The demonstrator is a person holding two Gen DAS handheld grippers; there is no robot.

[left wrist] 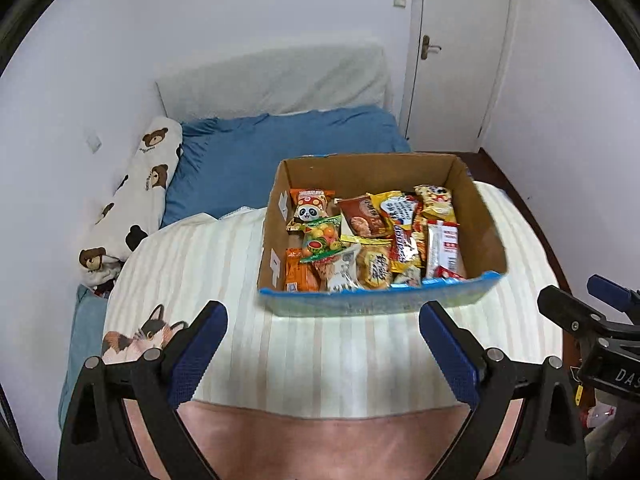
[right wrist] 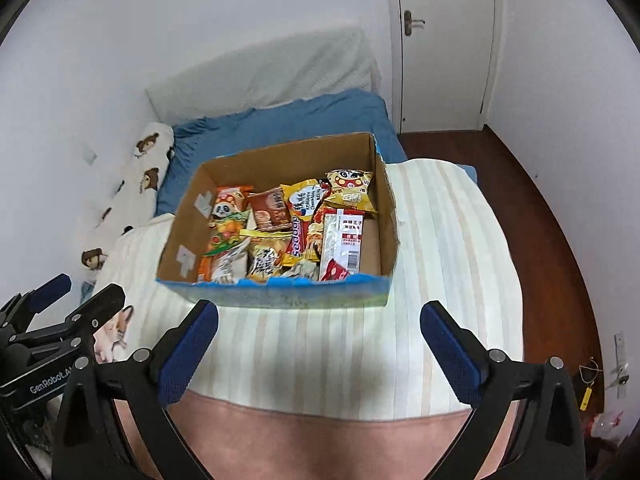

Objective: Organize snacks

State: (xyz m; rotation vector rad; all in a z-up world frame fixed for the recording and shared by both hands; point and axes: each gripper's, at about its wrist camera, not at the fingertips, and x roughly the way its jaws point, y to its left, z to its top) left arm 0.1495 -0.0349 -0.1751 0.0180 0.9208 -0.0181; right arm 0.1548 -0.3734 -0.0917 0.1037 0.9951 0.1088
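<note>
Both claws hang above the near part of the bed [left wrist: 320, 360], short of the box [left wrist: 380, 300], and neither holds anything. The step in hand looks like the approach before a pick, or a pause between picks; which one cannot be told.

Far left, against the wall, lies a bear-print bolster [left wrist: 136, 204], no part of the task. The left claw [left wrist: 323, 350] is spread wide, its blue pads [left wrist: 196, 356] well apart over the striped cover. Just beyond it the box sits on the bed, with the snacks [left wrist: 376, 240] packed inside in a loose, overlapping heap: a panda packet [left wrist: 310, 208] at the far left corner, a brown packet [left wrist: 362, 216] beside it, a yellow packet [left wrist: 436, 200] at the far right, and a long white and red packet [left wrist: 442, 248] along the right wall. The right claw [right wrist: 319, 350] is likewise spread and empty, facing the box front from the near side.

The next move probably calls for reaching over the front wall and closing on one packet by its edge without dragging its neighbours.

The front wall hides the nearest packets' lower ends, overlaps hide those underneath, and most print is too small to read. Each claw's neighbour is cut off at the frame edge.
</note>
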